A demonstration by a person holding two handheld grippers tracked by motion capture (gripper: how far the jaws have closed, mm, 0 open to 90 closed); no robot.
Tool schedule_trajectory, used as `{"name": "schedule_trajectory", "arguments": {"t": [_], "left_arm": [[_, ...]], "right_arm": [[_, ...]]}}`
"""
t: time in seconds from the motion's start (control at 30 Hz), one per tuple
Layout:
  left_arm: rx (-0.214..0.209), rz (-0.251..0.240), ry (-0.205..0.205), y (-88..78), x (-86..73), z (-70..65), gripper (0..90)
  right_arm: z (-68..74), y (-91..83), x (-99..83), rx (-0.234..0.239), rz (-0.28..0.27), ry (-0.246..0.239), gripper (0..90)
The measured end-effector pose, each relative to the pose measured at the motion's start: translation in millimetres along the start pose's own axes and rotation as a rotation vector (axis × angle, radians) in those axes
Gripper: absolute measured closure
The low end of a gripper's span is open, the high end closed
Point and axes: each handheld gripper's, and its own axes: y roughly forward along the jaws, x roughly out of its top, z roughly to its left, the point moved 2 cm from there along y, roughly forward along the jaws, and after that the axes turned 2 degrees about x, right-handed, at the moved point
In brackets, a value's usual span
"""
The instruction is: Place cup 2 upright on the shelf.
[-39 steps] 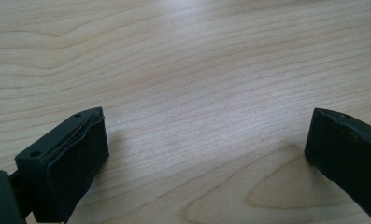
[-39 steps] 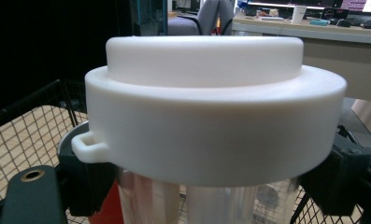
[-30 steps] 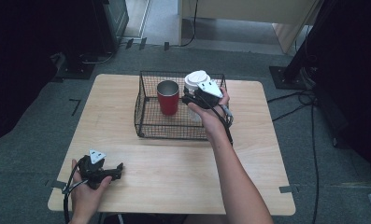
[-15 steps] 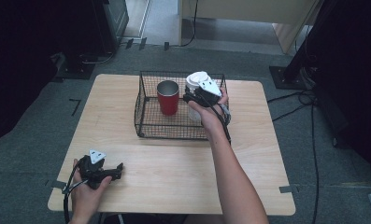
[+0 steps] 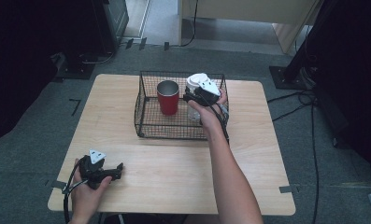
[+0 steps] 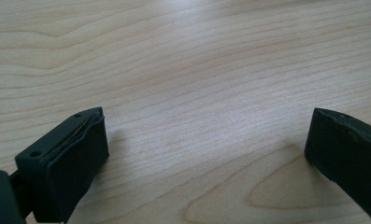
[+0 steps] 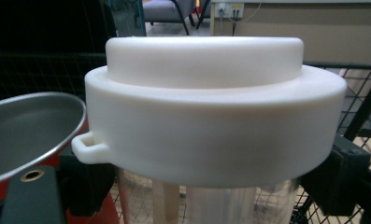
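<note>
A clear container (image 5: 194, 113) with a wide white lid (image 5: 196, 80) hangs inside the black wire basket (image 5: 146, 105), just right of a red cup (image 5: 168, 97) with a metal lining. My right gripper (image 5: 191, 99) is shut on the container just below the lid. In the right gripper view its pads (image 7: 87, 182) press both sides of the clear container (image 7: 211, 203) under the lid (image 7: 211, 107), and the red cup (image 7: 29, 126) stands close at the left. My left gripper (image 5: 117, 170) rests on the table's front left, open; nothing lies between its fingers (image 6: 66, 163).
The basket stands at the middle back of the wooden table (image 5: 174, 168). Its wire walls rise around the cup and the container. Cables (image 5: 309, 100) lie on the floor to the right of the table.
My right hand has sunk a little with the container, lower into the basket and nearer the red cup. The left gripper has kept still.
</note>
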Motion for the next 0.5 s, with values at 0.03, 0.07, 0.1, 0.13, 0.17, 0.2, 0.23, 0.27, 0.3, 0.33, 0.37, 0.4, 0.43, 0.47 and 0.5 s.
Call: {"name": "schedule_trajectory", "arguments": {"t": [0.03, 0.07, 0.1, 0.13, 0.17, 0.2, 0.23, 0.27, 0.3, 0.33, 0.37, 0.4, 0.43, 0.47, 0.5], "left_arm": [[0.000, 0.000, 0.000, 0.0, 0.0, 0.0, 0.1], [0.000, 0.000, 0.000, 0.0, 0.0, 0.0, 0.1], [0.000, 0.000, 0.000, 0.0, 0.0, 0.0, 0.1], [0.000, 0.000, 0.000, 0.0, 0.0, 0.0, 0.1], [0.000, 0.000, -0.001, 0.0, 0.0, 0.0, 0.1], [0.000, 0.001, 0.000, -0.1, 0.0, -0.1, 0.1], [0.000, 0.001, 0.000, -0.1, 0.0, -0.1, 0.1], [0.000, 0.001, 0.000, -0.1, 0.0, -0.1, 0.1], [0.000, 0.001, -0.001, -0.1, 0.0, -0.1, 0.1], [0.000, 0.001, -0.001, -0.1, 0.0, -0.1, 0.1], [0.000, 0.001, -0.001, -0.1, 0.0, -0.1, 0.1], [0.000, 0.001, -0.001, -0.1, 0.0, -0.1, 0.1], [0.000, 0.001, 0.000, -0.1, 0.0, -0.1, 0.1], [0.000, 0.001, 0.000, -0.1, 0.0, -0.1, 0.1], [0.000, 0.001, -0.001, -0.1, 0.0, -0.1, 0.1]], "right_arm": [[0.0, 0.0, 0.0, 0.000, 0.000, 0.000, 15.9], [1.3, 1.3, -2.6, 0.004, 0.011, -0.017, 15.9], [1.8, 1.7, -3.2, 0.004, 0.008, -0.022, 15.9], [2.2, 1.7, -3.2, 0.004, 0.005, -0.027, 15.8], [2.6, 1.7, -3.1, 0.005, 0.007, -0.026, 15.9], [2.6, 1.6, -3.1, 0.007, 0.009, -0.025, 15.8], [2.4, 1.4, -3.1, 0.008, 0.011, -0.024, 15.8], [2.4, 1.4, -3.1, 0.008, 0.011, -0.024, 15.8], [1.3, 0.7, -3.2, 0.008, 0.019, -0.025, 15.8], [1.3, 0.7, -3.2, 0.008, 0.019, -0.025, 15.8], [0.2, -0.3, -3.2, 0.004, 0.028, -0.022, 15.7], [-0.4, -0.8, -3.2, 0.003, 0.031, -0.021, 15.6], [-1.1, -1.6, -3.4, 0.001, 0.037, -0.020, 15.6], [-1.8, -2.1, -3.8, 0.000, 0.039, -0.020, 15.5], [-2.2, -3.0, -4.3, 0.000, 0.042, -0.015, 15.6]]}}
